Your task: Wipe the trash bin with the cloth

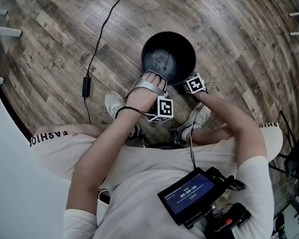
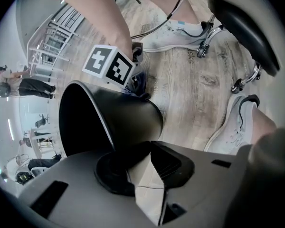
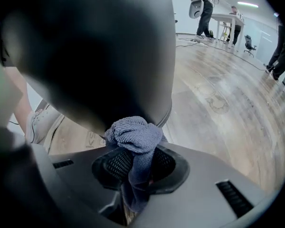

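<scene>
— So, where is the trash bin sitting?
— It is standing on the wooden floor, upper middle of the head view. Bare planks are lying open above it and to its right. A black cable is running down the left, apart from its wall.
— And the left gripper?
— Its jaws are pinching the bin's near rim, the edge passing between them.
— The right gripper?
— Its jaws are clamping a grey-blue cloth, the bunched end pressing against the bin's outer wall. Two white shoes are crowding the floor just below.
</scene>
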A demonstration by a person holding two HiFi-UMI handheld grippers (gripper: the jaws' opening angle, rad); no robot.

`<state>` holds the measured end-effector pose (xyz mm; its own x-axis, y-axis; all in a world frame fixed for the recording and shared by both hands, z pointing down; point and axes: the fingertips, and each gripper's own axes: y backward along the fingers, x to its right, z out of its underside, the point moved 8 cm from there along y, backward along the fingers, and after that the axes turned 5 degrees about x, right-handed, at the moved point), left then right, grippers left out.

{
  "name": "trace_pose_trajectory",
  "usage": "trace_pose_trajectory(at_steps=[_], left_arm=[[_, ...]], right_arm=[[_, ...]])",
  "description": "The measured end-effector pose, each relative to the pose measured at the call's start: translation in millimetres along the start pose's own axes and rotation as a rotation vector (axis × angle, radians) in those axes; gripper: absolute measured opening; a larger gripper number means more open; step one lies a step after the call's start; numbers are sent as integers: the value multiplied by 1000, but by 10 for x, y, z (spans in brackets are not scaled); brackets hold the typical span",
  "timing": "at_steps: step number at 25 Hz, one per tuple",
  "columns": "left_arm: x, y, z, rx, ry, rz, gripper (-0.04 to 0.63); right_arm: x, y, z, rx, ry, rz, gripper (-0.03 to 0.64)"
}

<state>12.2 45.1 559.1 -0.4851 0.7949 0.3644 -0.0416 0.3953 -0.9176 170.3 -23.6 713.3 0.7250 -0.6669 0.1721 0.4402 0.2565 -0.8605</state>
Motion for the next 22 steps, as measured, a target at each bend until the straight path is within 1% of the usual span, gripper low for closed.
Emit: trace_pose_trajectory(at_steps=[4,7,9,12,15,16,18,22], left_arm=[[-9,-14,-16,-16,16,5,104],[-7,-33,-24,-32,28,13,106],[-28,-37,-58,-30,38,12,109],[-31,-29,-56,-14,42,1,109],[-8,-21,-36,16,53,-7,128],[-9,-20,-38,23,59,-6,143],[-14,-15,-25,25,70,-2,150],[-7,1,90,4,97,6,169]], right_arm=[[31,-112,111,43,-25,-44,75],[35,-97,41,2,4,-73,75],[33,-11,26,-39,-10,-69,75],[-65,272,-1,-76,-81,-75,75],[-223,623,-63,-84,-141,-126,75],[-263,747,-94,-81,-154,-144,75],[-337,989,-183,-68,-174,-175,75],[-475,1415,-378,-21,-204,-235,75]])
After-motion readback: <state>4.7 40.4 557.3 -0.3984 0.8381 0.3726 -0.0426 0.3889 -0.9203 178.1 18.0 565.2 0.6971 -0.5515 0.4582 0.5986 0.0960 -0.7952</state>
